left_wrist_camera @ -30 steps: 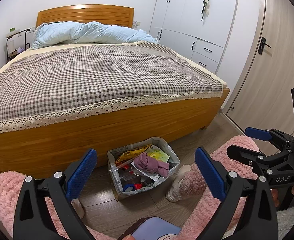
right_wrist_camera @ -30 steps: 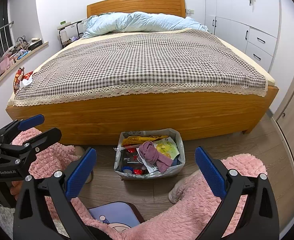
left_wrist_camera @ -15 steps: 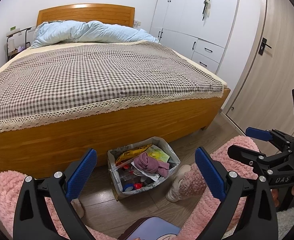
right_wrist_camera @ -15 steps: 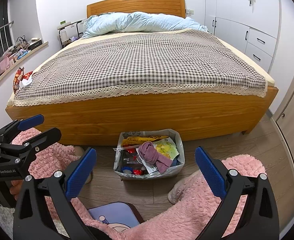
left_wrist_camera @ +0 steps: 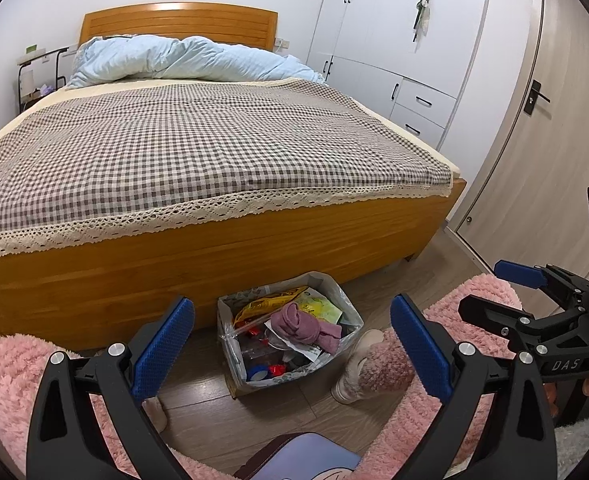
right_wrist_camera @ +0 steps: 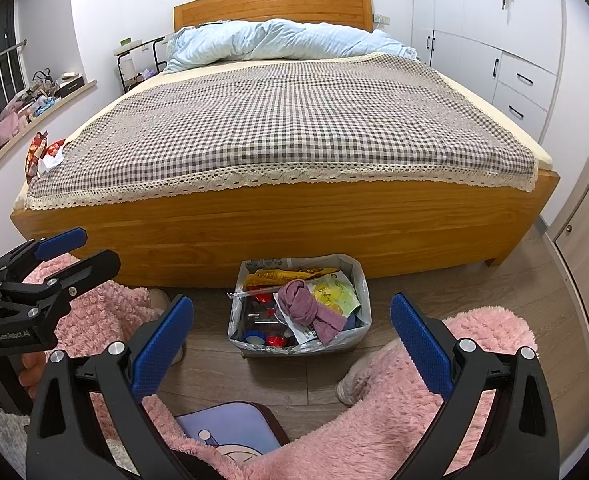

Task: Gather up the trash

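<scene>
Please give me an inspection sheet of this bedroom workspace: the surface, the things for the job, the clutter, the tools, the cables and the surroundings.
Surface: wood floor, bare around the bin.
Job's things: lined bin at the bed's foot, holding wrappers and a mauve cloth; red wrappers on the bed's left corner.
Clutter: items on the sill; exact kinds unclear.
Tools: left tool open, empty; right tool open, empty; both above the floor.
Cables: nothing seen.
Surroundings: bed with checked cover, blue duvet, white wardrobe, door, person's pink fleece legs.
</scene>
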Available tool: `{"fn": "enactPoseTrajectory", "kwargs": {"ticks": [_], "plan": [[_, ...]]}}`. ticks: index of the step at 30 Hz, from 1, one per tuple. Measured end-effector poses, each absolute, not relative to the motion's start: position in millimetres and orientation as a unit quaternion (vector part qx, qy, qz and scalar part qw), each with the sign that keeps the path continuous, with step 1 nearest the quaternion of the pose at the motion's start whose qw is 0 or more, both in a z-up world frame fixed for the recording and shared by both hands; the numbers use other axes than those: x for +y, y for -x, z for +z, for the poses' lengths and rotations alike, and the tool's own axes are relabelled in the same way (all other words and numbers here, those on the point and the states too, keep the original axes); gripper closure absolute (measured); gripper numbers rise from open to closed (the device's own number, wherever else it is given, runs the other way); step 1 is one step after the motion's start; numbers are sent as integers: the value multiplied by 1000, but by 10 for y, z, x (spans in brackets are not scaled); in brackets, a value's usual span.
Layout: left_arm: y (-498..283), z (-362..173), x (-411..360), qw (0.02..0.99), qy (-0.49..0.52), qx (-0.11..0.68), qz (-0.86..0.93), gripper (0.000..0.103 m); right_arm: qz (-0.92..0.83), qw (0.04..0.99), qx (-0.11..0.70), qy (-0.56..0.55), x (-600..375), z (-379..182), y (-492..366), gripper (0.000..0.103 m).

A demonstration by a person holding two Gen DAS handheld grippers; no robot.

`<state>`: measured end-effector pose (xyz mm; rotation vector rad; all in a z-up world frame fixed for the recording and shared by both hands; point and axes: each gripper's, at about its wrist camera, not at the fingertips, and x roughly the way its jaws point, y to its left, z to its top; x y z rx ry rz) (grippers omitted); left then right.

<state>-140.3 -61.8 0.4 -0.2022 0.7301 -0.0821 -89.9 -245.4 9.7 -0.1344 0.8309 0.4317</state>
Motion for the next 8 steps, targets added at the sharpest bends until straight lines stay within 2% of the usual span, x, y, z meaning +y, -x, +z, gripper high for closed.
{"fn": "enactPoseTrajectory", "kwargs": {"ticks": [8], "plan": [[1384,6,-646,931,85,355,-33,8,214,886,406,66,-2423,52,856,8]]}}
